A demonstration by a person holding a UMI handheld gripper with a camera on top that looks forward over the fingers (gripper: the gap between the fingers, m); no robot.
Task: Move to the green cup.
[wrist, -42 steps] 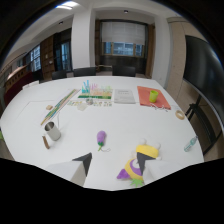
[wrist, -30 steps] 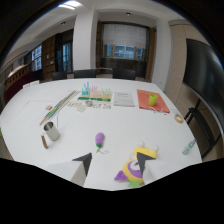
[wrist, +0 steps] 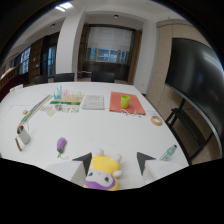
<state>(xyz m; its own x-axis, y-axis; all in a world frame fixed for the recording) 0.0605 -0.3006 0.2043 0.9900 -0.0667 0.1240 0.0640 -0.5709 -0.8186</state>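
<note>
Far beyond the spread gripper (wrist: 114, 161), green cup (wrist: 125, 101) stands upright.

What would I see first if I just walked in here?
Probably the yellow plush toy, sitting between the open jaws of the gripper. Beyond it on the white table lies a small purple eggplant, and farther back a green cup stands on an orange mat.

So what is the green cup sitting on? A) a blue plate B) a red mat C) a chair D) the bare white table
B: the green cup stands on the red mat at the far side of the white table, well beyond the tool and the yellow plush toy between its fingers.
</note>
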